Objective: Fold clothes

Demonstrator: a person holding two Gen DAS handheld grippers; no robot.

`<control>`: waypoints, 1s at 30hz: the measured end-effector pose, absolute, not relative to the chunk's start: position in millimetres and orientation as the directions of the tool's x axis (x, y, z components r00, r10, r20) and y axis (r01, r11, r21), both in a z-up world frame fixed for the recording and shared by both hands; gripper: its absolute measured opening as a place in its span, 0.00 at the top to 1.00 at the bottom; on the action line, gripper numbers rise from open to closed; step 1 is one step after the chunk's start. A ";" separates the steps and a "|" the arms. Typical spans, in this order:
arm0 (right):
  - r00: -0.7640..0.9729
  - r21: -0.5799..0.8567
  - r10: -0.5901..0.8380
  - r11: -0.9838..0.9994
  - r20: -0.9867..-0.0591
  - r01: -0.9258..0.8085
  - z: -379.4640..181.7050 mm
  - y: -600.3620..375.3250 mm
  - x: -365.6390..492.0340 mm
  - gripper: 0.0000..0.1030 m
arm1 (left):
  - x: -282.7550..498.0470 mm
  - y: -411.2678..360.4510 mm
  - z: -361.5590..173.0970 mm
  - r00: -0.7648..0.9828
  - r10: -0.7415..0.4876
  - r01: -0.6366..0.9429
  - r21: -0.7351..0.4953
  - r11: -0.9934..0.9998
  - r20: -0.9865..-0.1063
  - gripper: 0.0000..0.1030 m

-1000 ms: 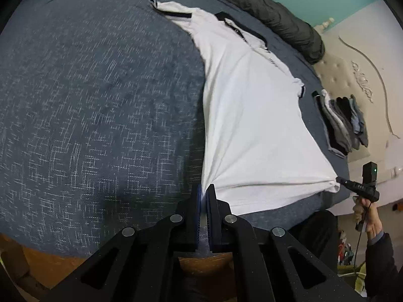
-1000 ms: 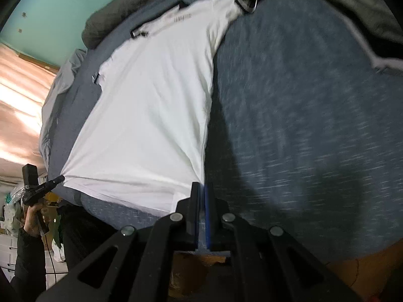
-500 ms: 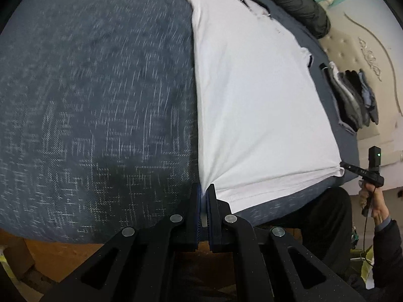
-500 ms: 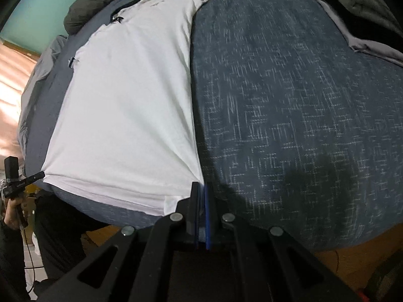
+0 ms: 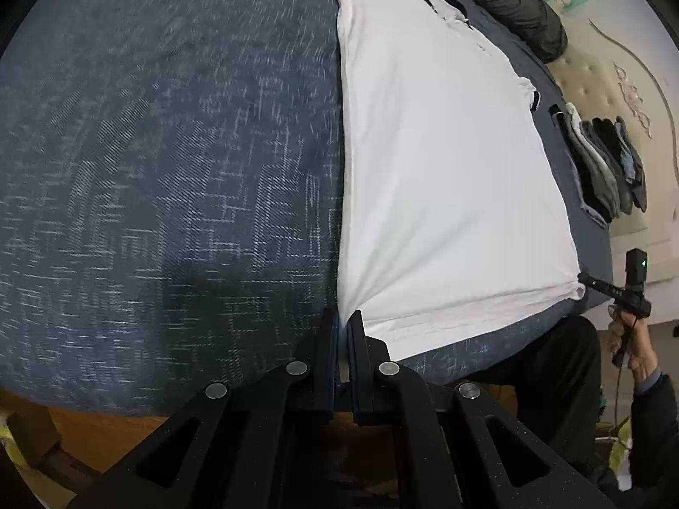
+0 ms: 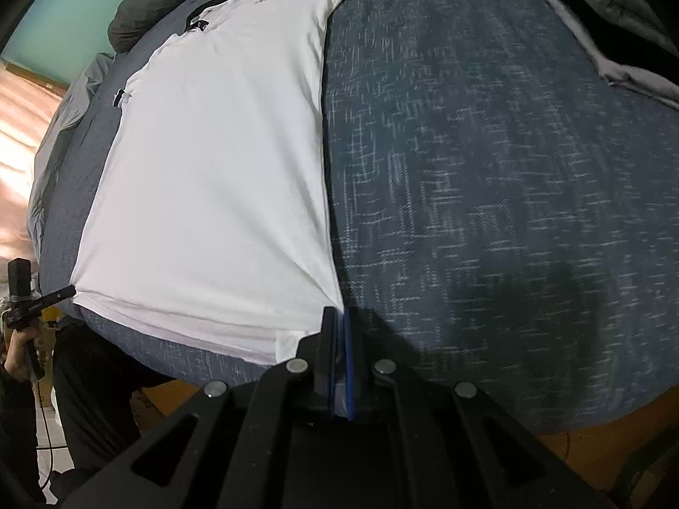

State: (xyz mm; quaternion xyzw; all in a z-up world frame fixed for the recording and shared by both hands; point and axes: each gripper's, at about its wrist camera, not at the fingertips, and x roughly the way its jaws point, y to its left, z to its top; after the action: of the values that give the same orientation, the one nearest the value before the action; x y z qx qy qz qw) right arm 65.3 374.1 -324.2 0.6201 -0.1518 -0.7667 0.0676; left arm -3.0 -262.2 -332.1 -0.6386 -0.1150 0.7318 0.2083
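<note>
A white polo shirt point(image 5: 445, 178) with black collar and cuff trim lies stretched flat on the dark blue bed, collar at the far end. My left gripper point(image 5: 344, 318) is shut on the hem's left corner. My right gripper point(image 6: 337, 316) is shut on the hem's right corner; it also shows in the left wrist view point(image 5: 594, 284) at the far hem corner. The shirt point(image 6: 220, 178) fills the left of the right wrist view, where the left gripper point(image 6: 63, 292) pinches the other corner. The hem is pulled taut between them near the bed's front edge.
The blue patterned bedcover point(image 5: 169, 169) spreads wide beside the shirt. A stack of folded dark and grey clothes point(image 5: 602, 169) lies to the right near the headboard. A dark rolled blanket point(image 5: 509, 4) lies beyond the collar. A grey quilt point(image 6: 615, 21) sits at far right.
Both grippers have pulled the hem back toward the bed's front edge. The shirt has slid nearer and lies flatter and straighter, with fewer wrinkles at the hem.
</note>
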 end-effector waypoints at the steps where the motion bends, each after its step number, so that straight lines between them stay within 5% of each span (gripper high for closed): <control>1: -0.225 0.319 -0.294 -0.944 -0.929 -0.082 -325.2 374.0 65.3 0.97 | -3.6 -262.3 -333.8 -0.094 0.455 -0.153 -0.438 -0.886 -0.886 0.94; 8: -0.297 0.308 -0.280 -0.950 -0.913 -0.052 -306.5 381.3 77.1 0.75 | 1.7 -278.1 -318.3 -0.148 0.459 -0.135 -0.442 -0.887 -0.876 0.88; 15: -0.245 0.224 -0.249 -0.966 -0.937 0.125 -310.6 335.3 83.0 0.75 | 10.1 -269.6 -311.2 -0.133 0.446 -0.206 -0.415 -0.886 -0.885 0.87; 26: -0.204 0.180 -0.203 -0.976 -0.958 0.126 -329.1 324.7 78.1 0.76 | 7.3 -255.7 -331.2 -0.079 0.455 -0.186 -0.435 -0.881 -0.887 0.87; 30: -0.220 0.180 -0.203 -0.976 -0.954 0.120 -327.5 327.4 84.7 0.94 | 6.9 -255.4 -329.3 -0.084 0.448 -0.200 -0.425 -0.883 -0.890 0.88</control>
State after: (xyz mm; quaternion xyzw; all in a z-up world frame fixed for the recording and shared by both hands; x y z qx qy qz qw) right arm 84.7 327.4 -327.5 0.6160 -0.0338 -0.7802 0.1036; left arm 6.9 -255.4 -329.3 -0.6393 -0.0969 0.7299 0.2218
